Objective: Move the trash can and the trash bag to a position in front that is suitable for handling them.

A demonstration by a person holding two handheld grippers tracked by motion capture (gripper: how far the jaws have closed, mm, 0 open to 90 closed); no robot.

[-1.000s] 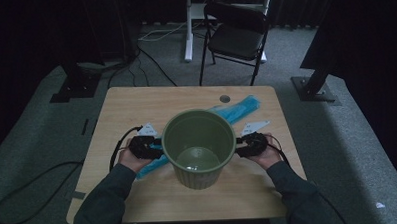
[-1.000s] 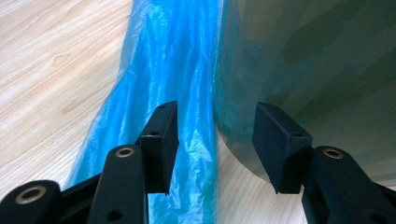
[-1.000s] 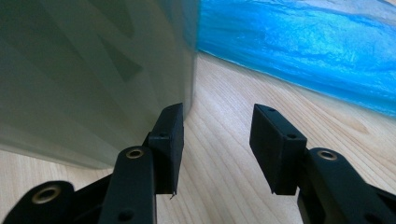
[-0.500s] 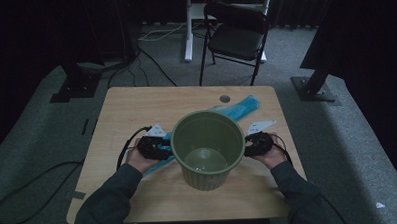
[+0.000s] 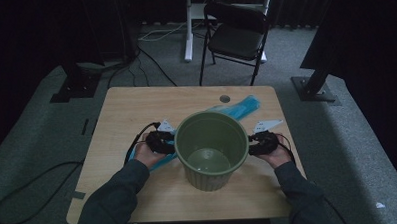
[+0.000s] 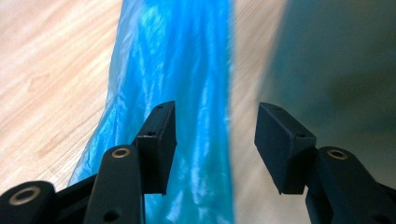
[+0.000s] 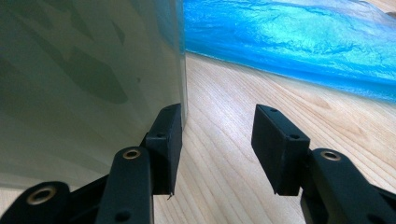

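A green ribbed pot stands near the middle of the wooden table, its wall also in the left gripper view and the right gripper view. A blue plastic bag lies slantwise behind and under it. My left gripper sits hard against the pot's left side, open, with only bag and table between its jaws. On the pot's right side my right gripper is open over bare wood, one jaw beside the pot's wall. Both pairs of jaws have just been opening slightly.
A black folding chair stands beyond the table's far edge. A round cable hole is near that edge. Black stand bases and a cable lie on the grey carpet around the table.
The pot has shifted a little to the right, and both hands with their grippers moved right along with it, staying at its sides.
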